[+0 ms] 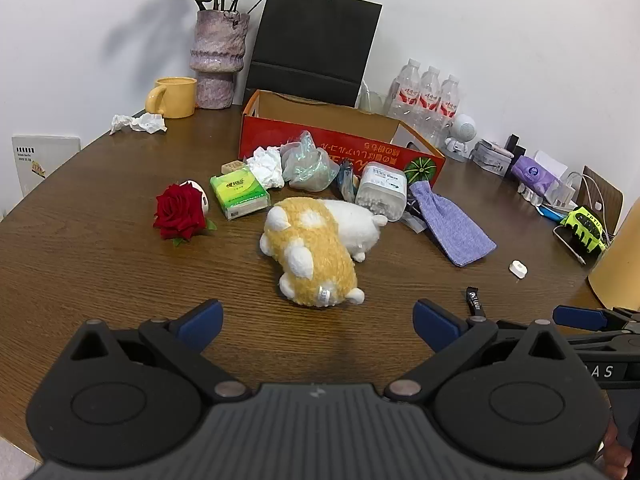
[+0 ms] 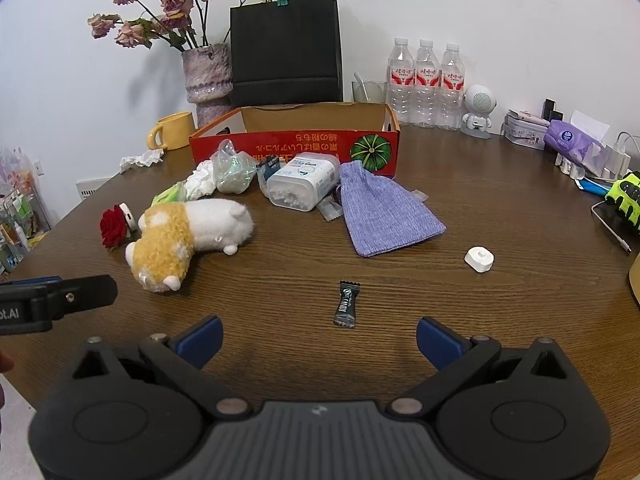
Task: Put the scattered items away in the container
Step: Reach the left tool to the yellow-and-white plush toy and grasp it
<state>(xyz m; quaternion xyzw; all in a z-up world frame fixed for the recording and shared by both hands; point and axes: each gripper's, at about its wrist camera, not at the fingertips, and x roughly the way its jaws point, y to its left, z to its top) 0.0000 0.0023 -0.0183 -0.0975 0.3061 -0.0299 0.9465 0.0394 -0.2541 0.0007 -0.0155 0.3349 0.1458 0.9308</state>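
Hovering above plush toy (image 1: 310,248), empty-fingered.

Room, as we see it: plain white wall (image 2: 460,4) behind, soft even light w/ faint shadows on it. Dark brown wood-grain surface (image 1: 100,272), rounded edge. Against wall we note a black paper bag (image 2: 286,48), mottled purple vase (image 2: 206,76) w/ dried flowers, three water bottles (image 2: 426,84). Rack of small goods (image 2: 18,208) at far left, details too small to tell.

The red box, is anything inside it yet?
Cannot tell fully. The red box shows only bare brown inner walls; its floor is hidden. The toys lie outside.
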